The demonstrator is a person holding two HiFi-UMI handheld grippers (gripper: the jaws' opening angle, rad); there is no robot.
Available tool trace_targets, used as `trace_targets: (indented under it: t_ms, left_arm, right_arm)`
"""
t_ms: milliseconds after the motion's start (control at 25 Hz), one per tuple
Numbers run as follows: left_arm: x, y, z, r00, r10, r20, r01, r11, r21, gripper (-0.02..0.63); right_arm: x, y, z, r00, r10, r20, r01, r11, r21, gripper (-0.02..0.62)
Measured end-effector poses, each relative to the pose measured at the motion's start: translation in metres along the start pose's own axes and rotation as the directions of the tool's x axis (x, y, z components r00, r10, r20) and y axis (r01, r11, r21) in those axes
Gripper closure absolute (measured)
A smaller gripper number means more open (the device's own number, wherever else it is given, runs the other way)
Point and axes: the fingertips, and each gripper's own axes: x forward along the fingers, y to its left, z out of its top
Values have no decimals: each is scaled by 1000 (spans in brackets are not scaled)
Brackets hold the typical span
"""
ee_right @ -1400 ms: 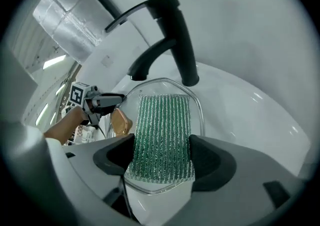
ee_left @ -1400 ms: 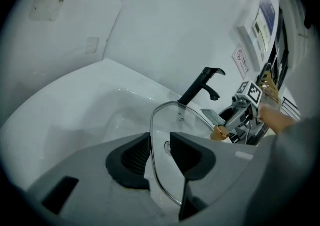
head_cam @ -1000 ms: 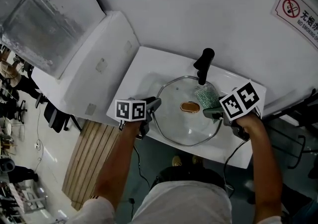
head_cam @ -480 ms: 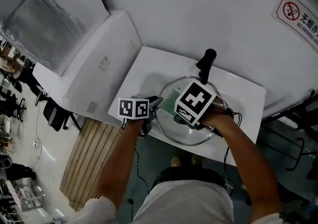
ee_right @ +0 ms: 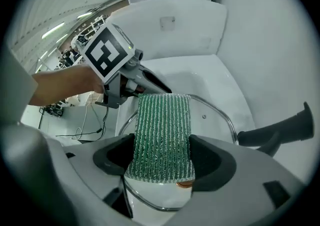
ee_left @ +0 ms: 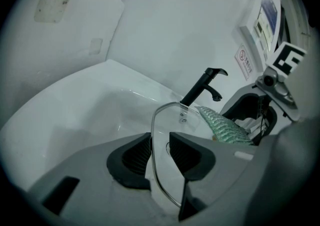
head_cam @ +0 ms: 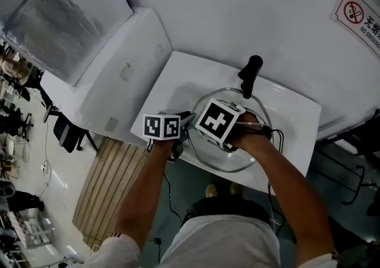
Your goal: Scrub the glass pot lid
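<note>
Gripping the glass pot lid (ee_left: 175,120) by its rim, the left tool (ee_left: 160,152) holds it over the white sink (head_cam: 178,79) at centre frame; the right tool (ee_right: 162,162) clamps a green scrub pad (ee_right: 162,130), laid across the lid's glass.

The lid (ee_right: 212,115) is clear, smooth glass with a shiny metal rim. The scrub pad (ee_right: 162,130) is green, coarse and woven, glinting a little. The sink (head_cam: 178,76) is glossy white, the tap (head_cam: 249,73) matt black. The left tongs (ee_left: 160,151) are matt grey plastic with ribbed black pads (ee_left: 134,156). The slatted board (head_cam: 110,183) is bare pale wood.
</note>
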Motion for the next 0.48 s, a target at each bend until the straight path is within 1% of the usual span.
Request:
trace_targets:
  t_ms: [120, 280, 400, 480]
  left_arm:
    - [0, 1, 0, 1000, 2, 1, -2, 1000, 2, 480]
    - [-1, 1, 1, 1000, 5, -2, -5, 1000, 6, 480]
    - [-1, 1, 0, 1000, 9, -3, -9, 1000, 8, 480]
    - [-1, 1, 0, 1000, 12, -8, -12, 1000, 9, 480]
  right_arm:
    - [-5, -9, -15, 999, -4, 33, 2, 998, 55, 256]
    - [-17, -21, -47, 996, 1, 86, -14, 989, 150, 256]
    - [-26, -34, -74, 992, -2, 129, -28, 972, 233, 256]
    - [-32, -43, -92, 987, -4, 161, -44, 955, 294, 256]
